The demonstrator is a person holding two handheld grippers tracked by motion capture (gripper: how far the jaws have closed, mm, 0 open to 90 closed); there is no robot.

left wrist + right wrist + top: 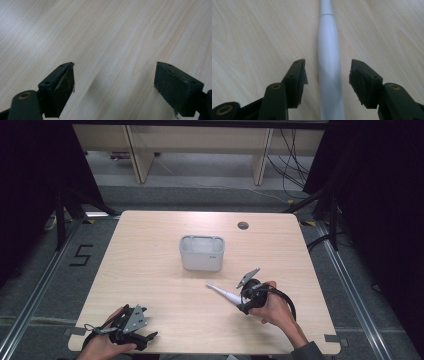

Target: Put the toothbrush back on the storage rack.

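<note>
- The white electric toothbrush [224,293] is slim and smooth, its thick handle tapering past a seam to a thin neck; it lies flat on the wooden table [150,270], right of centre, near the grey bin [201,253].
- My right gripper [328,73] is spread open, one jaw on each side of the handle, neither pad touching it.
- My left gripper [113,82] rests at the table's near left corner, jaws wide apart over bare wood, well apart from the toothbrush.
</note>
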